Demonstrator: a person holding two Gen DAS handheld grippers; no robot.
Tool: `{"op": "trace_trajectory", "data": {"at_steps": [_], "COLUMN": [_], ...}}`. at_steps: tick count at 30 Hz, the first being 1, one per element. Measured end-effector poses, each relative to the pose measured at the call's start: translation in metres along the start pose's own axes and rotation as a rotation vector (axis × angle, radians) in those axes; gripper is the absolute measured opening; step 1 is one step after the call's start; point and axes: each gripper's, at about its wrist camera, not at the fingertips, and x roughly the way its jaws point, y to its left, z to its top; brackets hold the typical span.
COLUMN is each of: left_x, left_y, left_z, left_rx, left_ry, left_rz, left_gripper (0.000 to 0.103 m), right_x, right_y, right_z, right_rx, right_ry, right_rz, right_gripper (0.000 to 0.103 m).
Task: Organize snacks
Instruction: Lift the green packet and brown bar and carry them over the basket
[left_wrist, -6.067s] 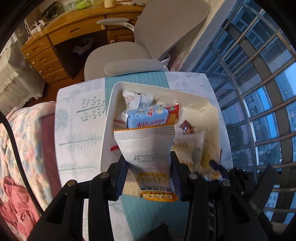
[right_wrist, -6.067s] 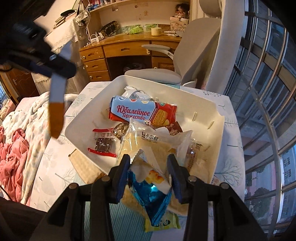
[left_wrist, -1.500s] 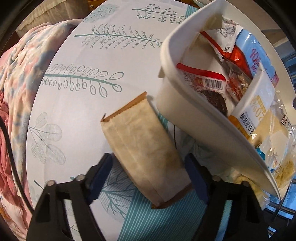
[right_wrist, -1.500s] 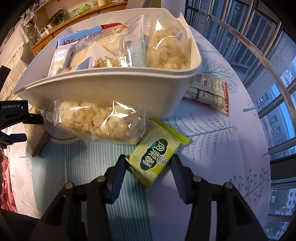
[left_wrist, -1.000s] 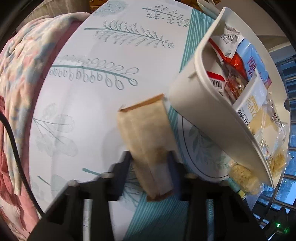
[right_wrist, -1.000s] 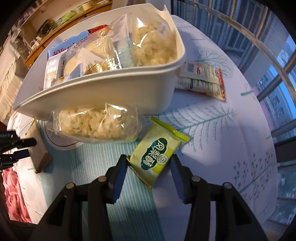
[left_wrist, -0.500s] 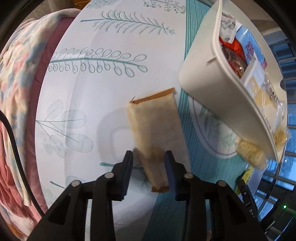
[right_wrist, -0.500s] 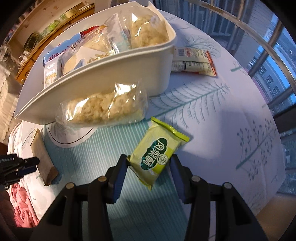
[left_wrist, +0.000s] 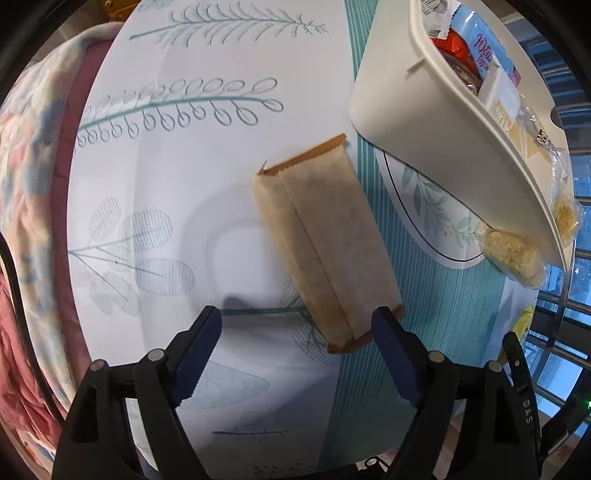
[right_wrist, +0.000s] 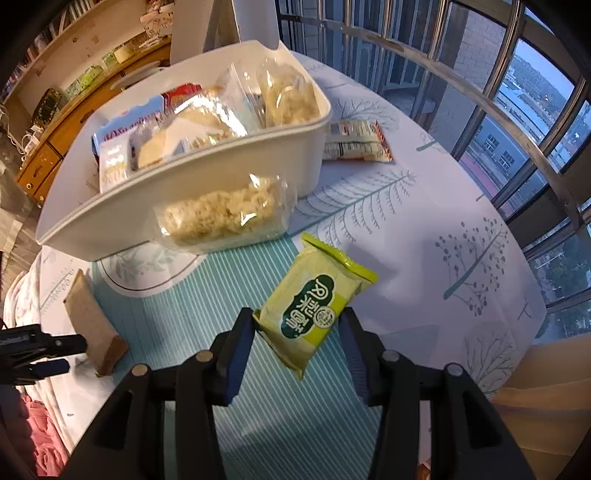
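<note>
Snacks partly binned, four packets left out.
Left tool (left_wrist: 295, 336) is opening wide over the brown packet (left_wrist: 325, 243) lying on the tabletop (left_wrist: 177, 155); bin (right_wrist: 207, 192) sits nearly full, rice cake (right_wrist: 225, 218) against it; right tool (right_wrist: 295, 332) grips the green packet (right_wrist: 314, 306); a white packet (right_wrist: 354, 146) waits behind.

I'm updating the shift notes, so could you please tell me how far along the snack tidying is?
Partly done. The white bin already holds several packets. In hand: the right gripper holds the green snack pack. The left gripper has its jaws opening around the brown paper packet, which lies on the table. Left outside the bin: that packet, the clear puffed-rice bag and an orange-edged packet.
</note>
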Motion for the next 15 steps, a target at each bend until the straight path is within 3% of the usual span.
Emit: {"op": "trace_trajectory", "data": {"at_steps": [4,6,15], "left_x": [0.006,0.010,0.028], "left_y": [-0.001,0.002,-0.001], "left_z": [0.002,0.000,-0.003], "left_rx": [-0.072,-0.125,-0.318], "left_ry": [0.013,0.006,-0.038], "left_rz": [-0.019,-0.029,-0.039], "left_gripper": [0.085,0.090,0.091], "right_x": [-0.013,-0.017,-0.029], "right_y": [-0.003,-0.003,-0.017], "right_z": [0.005,0.009,0.036], "right_rx": [-0.026,-0.075,-0.260], "right_ry": [-0.001,0.002,0.008], "right_rz": [0.040,0.061,0.129], "right_gripper": [0.047,0.047,0.047]}}
